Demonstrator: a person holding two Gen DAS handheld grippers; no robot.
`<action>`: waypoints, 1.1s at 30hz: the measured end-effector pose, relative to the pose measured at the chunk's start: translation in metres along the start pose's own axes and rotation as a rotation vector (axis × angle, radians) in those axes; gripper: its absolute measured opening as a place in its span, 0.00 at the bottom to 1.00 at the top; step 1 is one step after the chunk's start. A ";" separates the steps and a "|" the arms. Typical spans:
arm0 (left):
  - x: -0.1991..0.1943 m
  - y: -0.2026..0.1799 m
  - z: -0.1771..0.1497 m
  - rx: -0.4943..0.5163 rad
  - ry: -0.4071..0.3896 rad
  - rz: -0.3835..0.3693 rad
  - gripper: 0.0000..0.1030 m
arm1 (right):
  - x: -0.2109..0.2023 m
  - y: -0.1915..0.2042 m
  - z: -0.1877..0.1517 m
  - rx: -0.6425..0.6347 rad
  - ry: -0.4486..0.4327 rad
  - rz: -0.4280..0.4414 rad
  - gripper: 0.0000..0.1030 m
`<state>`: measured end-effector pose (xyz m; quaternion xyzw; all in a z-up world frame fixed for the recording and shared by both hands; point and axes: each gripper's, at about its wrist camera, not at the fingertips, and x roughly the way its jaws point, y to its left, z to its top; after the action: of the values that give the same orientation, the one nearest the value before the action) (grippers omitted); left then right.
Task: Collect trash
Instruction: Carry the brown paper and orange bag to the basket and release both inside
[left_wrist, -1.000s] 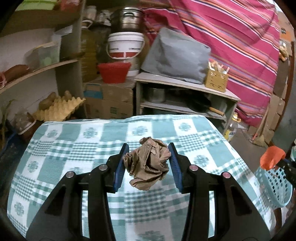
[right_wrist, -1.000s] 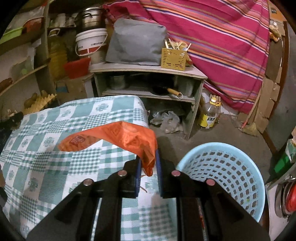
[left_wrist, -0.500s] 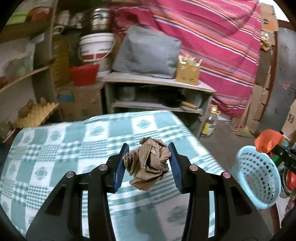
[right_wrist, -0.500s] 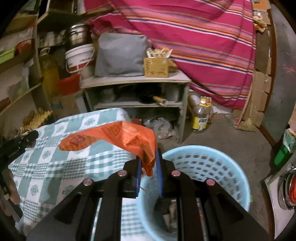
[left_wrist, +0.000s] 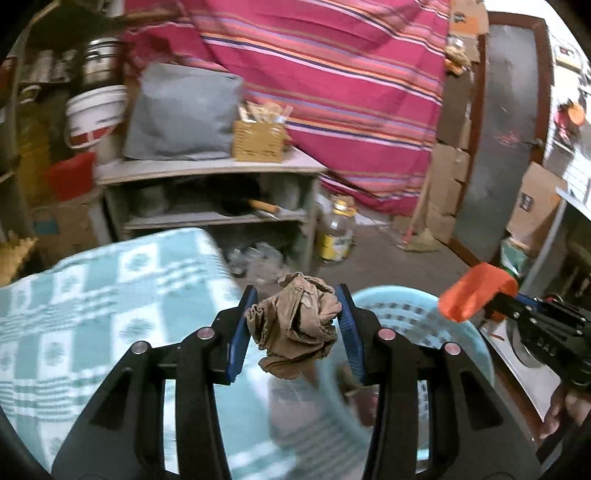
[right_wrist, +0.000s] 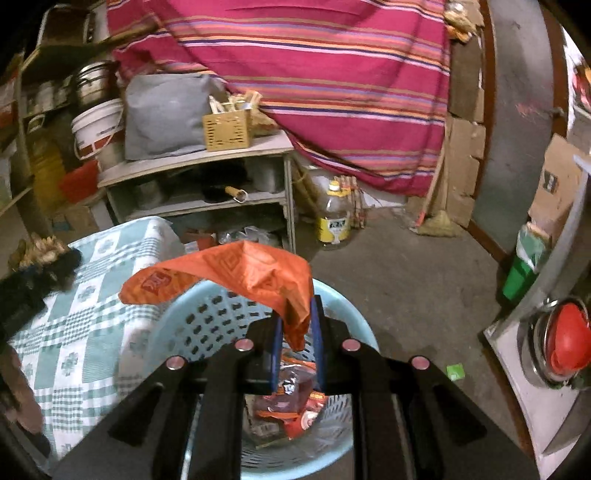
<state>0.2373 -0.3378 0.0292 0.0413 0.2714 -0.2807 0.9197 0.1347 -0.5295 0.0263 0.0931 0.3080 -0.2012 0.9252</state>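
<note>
My left gripper (left_wrist: 297, 304) is shut on a crumpled brown paper ball (left_wrist: 295, 328), held at the left rim of the light blue perforated basket (left_wrist: 399, 306). My right gripper (right_wrist: 297, 317) is shut on an orange plastic wrapper (right_wrist: 236, 273) and holds it over the basket (right_wrist: 207, 321), which has several wrappers (right_wrist: 291, 402) in its bottom. In the left wrist view the right gripper (left_wrist: 491, 299) with the orange wrapper (left_wrist: 476, 291) comes in from the right, above the basket's far rim.
The table with the green checked cloth (left_wrist: 110, 295) stands left of the basket. Behind are a grey shelf unit (right_wrist: 199, 173), a bottle on the floor (right_wrist: 334, 221), a striped pink cloth (right_wrist: 332, 81) and a green bin (right_wrist: 521, 273) at right.
Both grippers have swung right, off the table and to the basket. Each holds the same piece of trash as before. The basket's inside has come into view under the right gripper.
</note>
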 end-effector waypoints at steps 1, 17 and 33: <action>0.004 -0.007 -0.002 0.011 0.005 -0.005 0.41 | 0.001 -0.004 -0.001 0.007 0.003 -0.001 0.14; 0.034 -0.052 -0.011 0.051 0.035 -0.025 0.63 | 0.015 -0.026 -0.011 0.050 0.047 -0.016 0.14; -0.002 -0.010 0.004 0.002 -0.044 0.080 0.89 | 0.032 -0.004 -0.014 0.011 0.098 0.005 0.28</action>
<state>0.2325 -0.3463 0.0341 0.0466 0.2490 -0.2448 0.9359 0.1488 -0.5392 -0.0049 0.1086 0.3516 -0.1955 0.9090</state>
